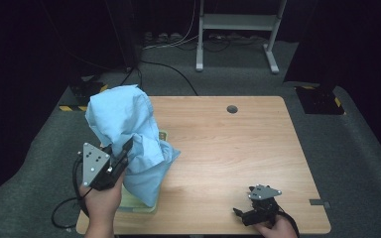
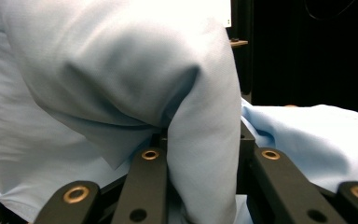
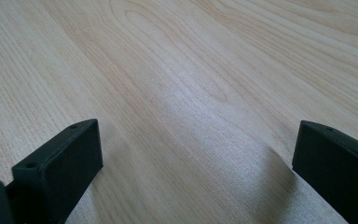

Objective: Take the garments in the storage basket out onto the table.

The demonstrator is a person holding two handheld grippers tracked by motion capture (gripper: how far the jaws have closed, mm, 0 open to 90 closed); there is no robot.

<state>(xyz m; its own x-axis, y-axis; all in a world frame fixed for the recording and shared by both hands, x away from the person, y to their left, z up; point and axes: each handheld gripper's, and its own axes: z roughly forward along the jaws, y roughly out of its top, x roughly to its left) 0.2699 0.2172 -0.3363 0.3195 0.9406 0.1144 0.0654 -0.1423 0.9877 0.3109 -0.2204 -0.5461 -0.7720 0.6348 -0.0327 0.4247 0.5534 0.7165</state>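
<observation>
A light blue cloth [image 1: 129, 134] hangs lifted over the left part of the wooden table [image 1: 228, 144], bunched and draping down onto a pale yellow-green item [image 1: 141, 206] under it. My left gripper [image 1: 125, 148] is raised at the table's left and shut on a fold of this cloth [image 2: 200, 140], which is squeezed between its black jaws. My right gripper [image 1: 239, 213] rests low near the front right edge, jaws wide apart. Between its fingers [image 3: 60, 163] lies bare wood [image 3: 191, 116].
A round cable hole [image 1: 232, 109] sits near the table's far edge. Beyond the table stands a white metal frame [image 1: 238, 29] on grey carpet, with cables on the floor. The surroundings are dark.
</observation>
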